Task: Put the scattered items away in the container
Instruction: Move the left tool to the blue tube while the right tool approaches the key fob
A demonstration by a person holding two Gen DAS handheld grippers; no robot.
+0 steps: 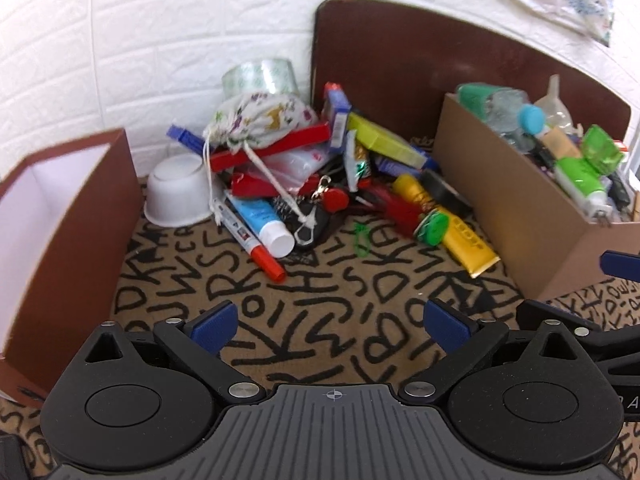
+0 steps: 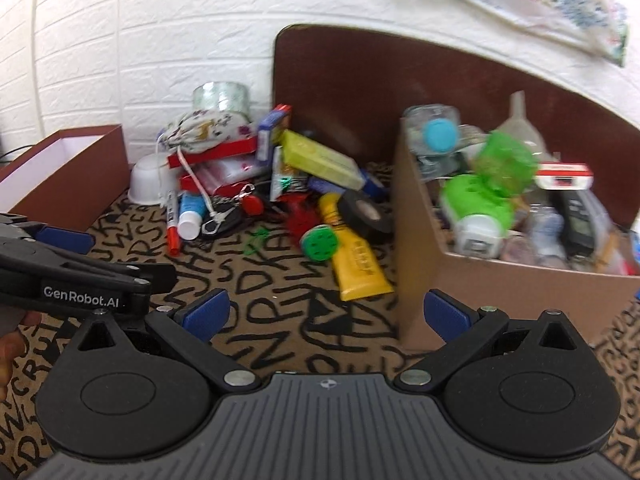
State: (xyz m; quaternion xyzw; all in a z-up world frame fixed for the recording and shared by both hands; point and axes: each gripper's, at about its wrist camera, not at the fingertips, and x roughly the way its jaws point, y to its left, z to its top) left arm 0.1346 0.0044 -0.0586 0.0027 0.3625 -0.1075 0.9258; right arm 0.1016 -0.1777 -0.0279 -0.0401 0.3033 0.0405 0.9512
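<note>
A: Where do the scattered items (image 1: 304,184) sit?

B: Heaped on the lettered cloth of the worktop (image 1: 320,304), against the white wall, between the empty brown box (image 1: 64,216) on the left and the cardboard box (image 1: 516,216) on the right, which is already nearly full. I can't tell which of the two is the container meant.

A: And what lies nearest?

B: The red-capped marker (image 1: 256,248) and the blue tube (image 1: 266,222) stick out at the front of the heap; the yellow tube (image 2: 356,260) lies apart on the right, just beside the cardboard box, with a green disc (image 2: 320,243) touching it.

A: The grippers?

B: Both empty and spread wide. The left gripper (image 1: 334,322) hovers short of the heap; the right gripper (image 2: 326,314) hovers beside it, nearer the cardboard box.

A: So how best to start?

B: I'd take a loose outlier first. The yellow tube is probably easiest for the right gripper: straddle it across its narrow width, near the middle. Leave the drawstring pouch (image 1: 260,120) alone for now, since its cord (image 1: 264,168) trails over other pieces and could drag them.
</note>
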